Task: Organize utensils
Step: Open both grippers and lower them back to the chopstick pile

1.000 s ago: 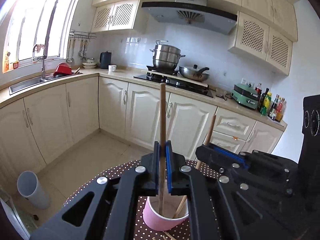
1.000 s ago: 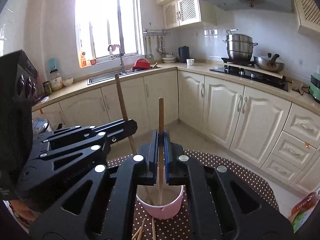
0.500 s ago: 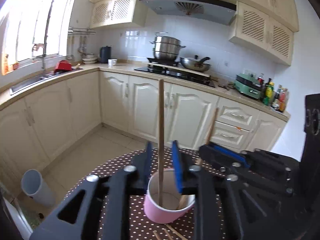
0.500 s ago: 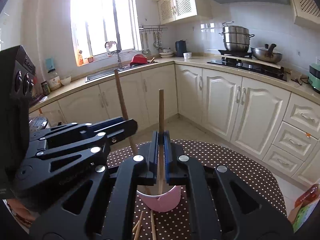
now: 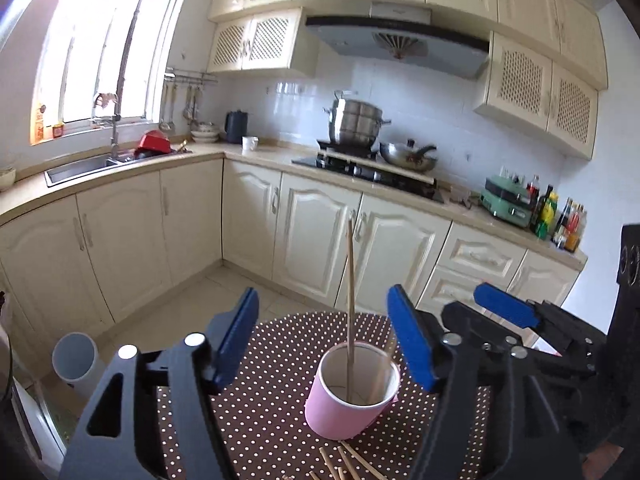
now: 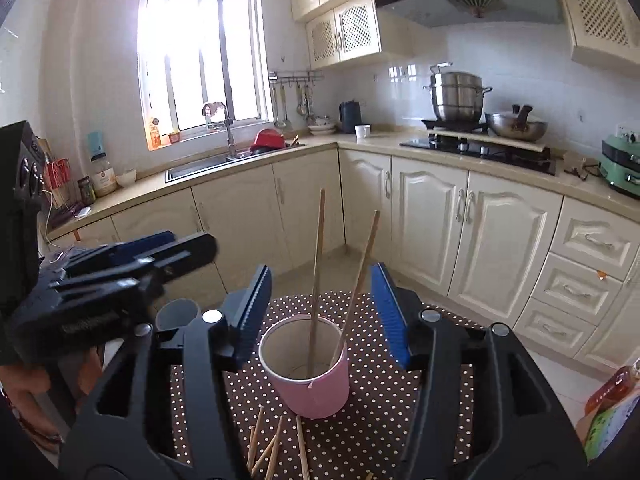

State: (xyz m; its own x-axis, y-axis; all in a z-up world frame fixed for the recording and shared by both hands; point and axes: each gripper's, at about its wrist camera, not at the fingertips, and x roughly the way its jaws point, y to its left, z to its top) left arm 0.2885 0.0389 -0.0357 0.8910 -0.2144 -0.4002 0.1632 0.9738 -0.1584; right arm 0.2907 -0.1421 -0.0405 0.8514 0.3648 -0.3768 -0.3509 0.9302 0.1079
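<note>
A pink cup (image 5: 352, 396) stands on the brown polka-dot table (image 5: 264, 416); it also shows in the right wrist view (image 6: 308, 376). Two wooden chopsticks stand in it: one nearly upright (image 6: 316, 280), one leaning right (image 6: 360, 276). In the left wrist view the upright chopstick (image 5: 350, 300) is clear; the other is half hidden behind a pad. My left gripper (image 5: 324, 344) is open and empty, its jaws wide on either side of the cup. My right gripper (image 6: 320, 316) is open and empty, also straddling the cup. Several loose chopsticks (image 6: 276, 444) lie in front of the cup.
Kitchen cabinets, sink and stove run behind the round table. A grey bin (image 5: 76, 360) stands on the floor at the left. A colourful packet (image 6: 608, 412) sits at the right edge of the right wrist view.
Both grippers have opened and let go of their chopsticks, which now stand in the pink cup. Both grippers have drawn back a little from the cup.
</note>
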